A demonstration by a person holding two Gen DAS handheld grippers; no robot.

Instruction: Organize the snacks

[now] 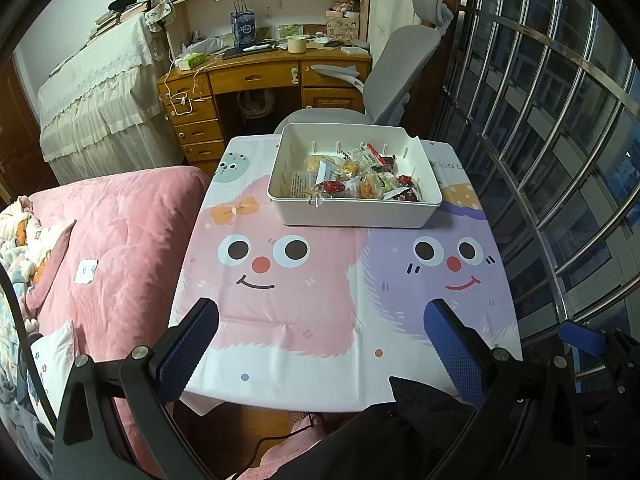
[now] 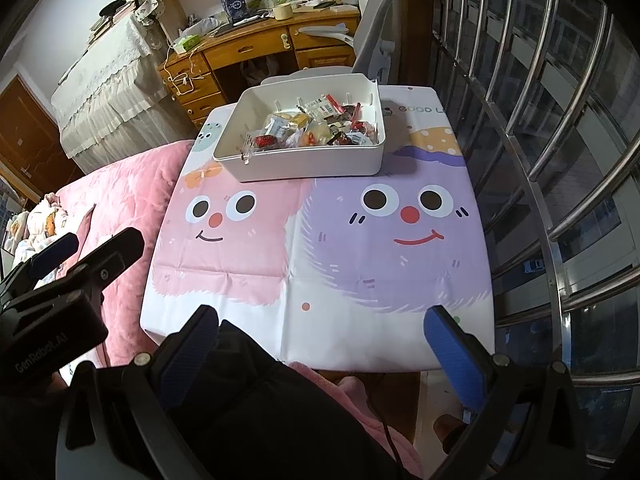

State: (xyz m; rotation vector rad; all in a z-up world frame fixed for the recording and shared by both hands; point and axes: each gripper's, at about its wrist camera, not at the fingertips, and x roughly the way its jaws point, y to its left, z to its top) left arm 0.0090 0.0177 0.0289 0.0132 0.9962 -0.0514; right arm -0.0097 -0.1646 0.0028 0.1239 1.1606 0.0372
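Note:
A white plastic bin [image 1: 352, 212] [image 2: 304, 164] stands at the far end of a small table covered by a cartoon-face cloth [image 1: 304, 312] [image 2: 320, 256]. Several wrapped snacks [image 1: 360, 180] [image 2: 316, 128] lie inside the bin. My left gripper [image 1: 320, 344] is open over the table's near edge, with nothing between its blue-padded fingers. My right gripper [image 2: 320, 344] is likewise open and empty, held above the near edge. In the right wrist view the left gripper [image 2: 76, 256] shows at the left, over the bed.
A pink quilted bed [image 1: 116, 240] [image 2: 120, 192] borders the table on the left. A metal window grille [image 1: 560, 160] [image 2: 540, 160] runs along the right. Beyond the bin stand a grey office chair [image 1: 400, 68] and a cluttered wooden desk [image 1: 256, 76]. A dark sleeve [image 2: 260, 412] lies below.

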